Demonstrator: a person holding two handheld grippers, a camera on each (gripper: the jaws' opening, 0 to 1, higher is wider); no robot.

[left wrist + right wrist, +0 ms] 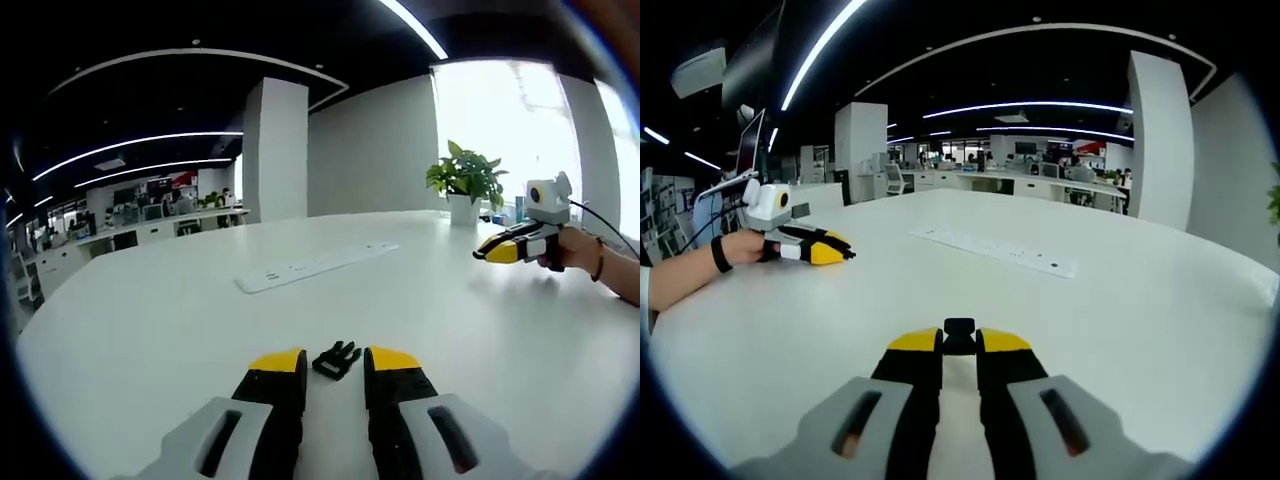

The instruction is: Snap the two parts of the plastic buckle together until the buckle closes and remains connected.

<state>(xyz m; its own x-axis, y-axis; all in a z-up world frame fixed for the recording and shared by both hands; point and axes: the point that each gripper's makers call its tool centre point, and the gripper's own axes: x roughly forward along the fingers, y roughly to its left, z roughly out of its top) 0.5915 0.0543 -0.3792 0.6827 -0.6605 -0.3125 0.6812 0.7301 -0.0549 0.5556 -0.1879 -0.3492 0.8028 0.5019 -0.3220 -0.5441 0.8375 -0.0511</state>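
Pronged buckle half (pixel 337 359) seen at 12 o'clock just ahead of open, empty left tongs (pixel 335 362), on bench (pixel 150 330). Socket half (pixel 959 337) seen at 12 o'clock betw. right tongs' tips (pixel 959 341); grip can't be told.

The table (pixel 480 330) looked smooth, matt white; both buckle parts (pixel 336 359) (pixel 959 335) were black plastic; the power strip (pixel 315 267) was white plastic

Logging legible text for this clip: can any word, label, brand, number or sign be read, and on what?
None is readable.
Red sign in the far office area: too blurred to read.
White power strip on the table: no legible marking.
Black buckle parts and both grippers: no visible text.
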